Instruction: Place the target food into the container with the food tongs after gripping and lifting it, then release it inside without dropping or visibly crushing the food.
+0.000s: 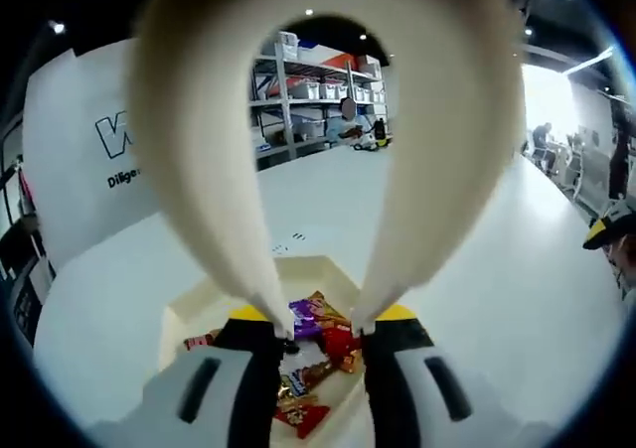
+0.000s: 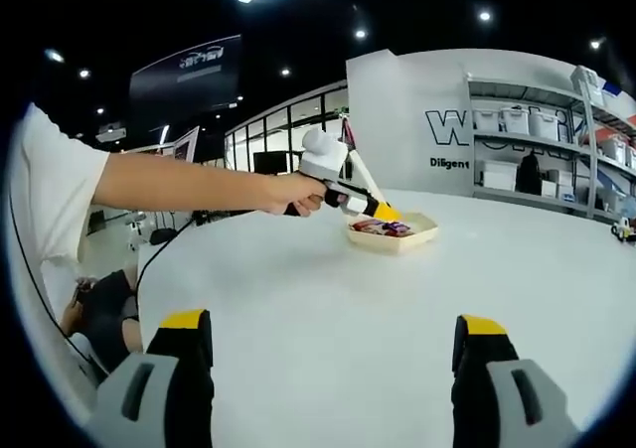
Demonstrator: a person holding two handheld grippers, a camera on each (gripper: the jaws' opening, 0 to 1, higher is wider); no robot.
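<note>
Wrapped snacks [image 1: 316,341] heaped in cream tray [image 1: 298,269], on white table [image 1: 477,299], between left gripper [image 1: 320,331] jaws. Jaws clench cream tongs [image 1: 328,120]; tong arms rise toward 12 o'clock, spread wide. Shelving [image 1: 308,90] beyond table edge. Right gripper [image 2: 328,344] released, jaws wide over bare tabletop; tray at 1 o'clock, well apart.

The tongs [image 1: 318,150] are a pale cream colour. The left gripper [image 1: 320,344] is black and light grey with yellow tips. The tray [image 1: 189,309] is cream too. The snack packets [image 1: 318,339] in it are purple, red, gold and orange. The table [image 2: 328,309] is plain white. The right gripper [image 2: 331,354] is black and grey with yellow on top. The sleeve [image 2: 50,190] is white. The wall [image 2: 417,120] is white with dark letters.
</note>
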